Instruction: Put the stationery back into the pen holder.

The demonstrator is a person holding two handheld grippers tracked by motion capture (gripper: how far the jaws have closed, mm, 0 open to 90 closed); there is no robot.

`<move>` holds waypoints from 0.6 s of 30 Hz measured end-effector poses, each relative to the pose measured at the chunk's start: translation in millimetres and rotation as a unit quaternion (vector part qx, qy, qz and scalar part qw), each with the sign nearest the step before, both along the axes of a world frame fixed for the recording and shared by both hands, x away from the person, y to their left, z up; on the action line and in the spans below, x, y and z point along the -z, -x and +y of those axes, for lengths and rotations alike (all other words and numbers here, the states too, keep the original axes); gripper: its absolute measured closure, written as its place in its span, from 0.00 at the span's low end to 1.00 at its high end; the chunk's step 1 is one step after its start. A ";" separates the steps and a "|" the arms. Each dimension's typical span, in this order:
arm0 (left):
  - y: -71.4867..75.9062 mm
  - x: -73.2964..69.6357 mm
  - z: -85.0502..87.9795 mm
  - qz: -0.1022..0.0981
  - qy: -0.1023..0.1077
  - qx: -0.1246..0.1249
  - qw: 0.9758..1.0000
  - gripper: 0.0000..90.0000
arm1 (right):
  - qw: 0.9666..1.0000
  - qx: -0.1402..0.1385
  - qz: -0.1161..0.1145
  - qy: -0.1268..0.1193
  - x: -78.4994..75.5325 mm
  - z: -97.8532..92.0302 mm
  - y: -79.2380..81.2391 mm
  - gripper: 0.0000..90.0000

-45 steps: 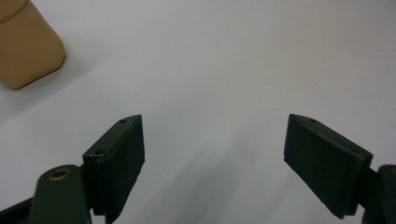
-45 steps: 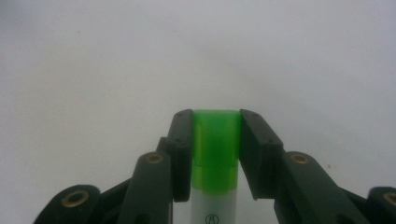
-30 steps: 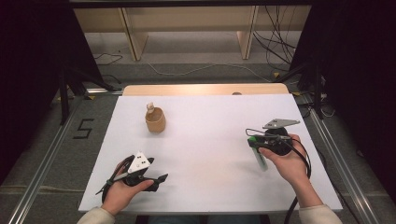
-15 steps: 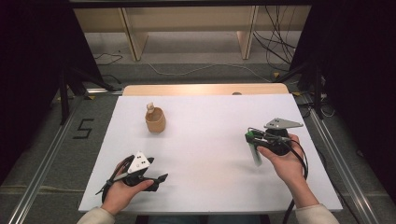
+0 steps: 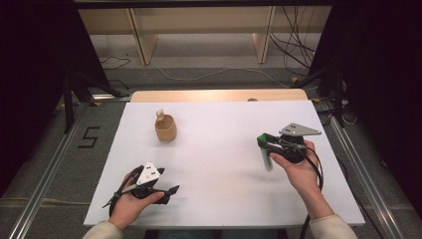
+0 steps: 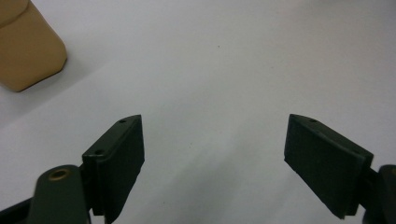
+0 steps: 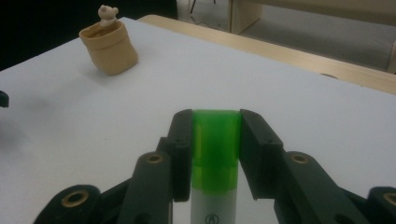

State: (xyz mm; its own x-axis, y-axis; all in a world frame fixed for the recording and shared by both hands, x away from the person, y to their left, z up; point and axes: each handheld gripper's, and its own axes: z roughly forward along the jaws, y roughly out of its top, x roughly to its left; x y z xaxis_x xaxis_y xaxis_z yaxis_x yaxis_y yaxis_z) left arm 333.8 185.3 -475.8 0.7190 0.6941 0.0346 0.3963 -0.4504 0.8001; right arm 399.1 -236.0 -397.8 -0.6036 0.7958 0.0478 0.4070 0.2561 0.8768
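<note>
Green-capped marker [image 7: 216, 154] clamped at the cap between the right gripper's [image 7: 216, 122] jaws, held above the right side of the white tabletop [image 5: 219, 149]. Tan pouch-shaped holder [image 5: 165, 128] well apart, far left. Left gripper [image 6: 215, 154] wide, empty, low near the front edge. Risk: grip on the cap alone; the body may pull free and drop.

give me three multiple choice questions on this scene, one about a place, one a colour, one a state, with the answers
1. Where does the tan pot stand on the table?
A. far left part
B. near right corner
C. under the right gripper

2. What colour is the cap of the marker?
A. red
B. green
C. blue

3. How is the left gripper?
A. shut on the pot
B. shut on the marker
C. open and holding nothing

Answers: 1 A, the high view shows it far and left. 2 B, the right gripper clamps a green cap. 3 C, its jaws stand wide apart over bare table.
</note>
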 end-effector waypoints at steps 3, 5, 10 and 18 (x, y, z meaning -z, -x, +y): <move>0.0 0.1 -0.2 0.000 0.000 0.000 1.000 0.22 | 1.000 0.000 -0.006 -0.007 -1.9 3.0 -1.8 0.75; 0.1 0.1 -0.4 0.000 0.000 0.000 1.000 0.22 | 1.000 -0.003 -0.009 -0.011 -3.1 5.3 -3.3 0.75; 0.3 0.2 -0.7 0.000 0.001 -0.001 1.000 0.22 | 1.000 -0.014 -0.015 -0.016 -5.1 13.5 -8.2 0.75; 0.3 0.5 -0.8 -0.001 0.002 -0.002 1.000 0.22 | 0.999 -0.026 -0.024 -0.025 -7.4 28.1 -16.4 0.75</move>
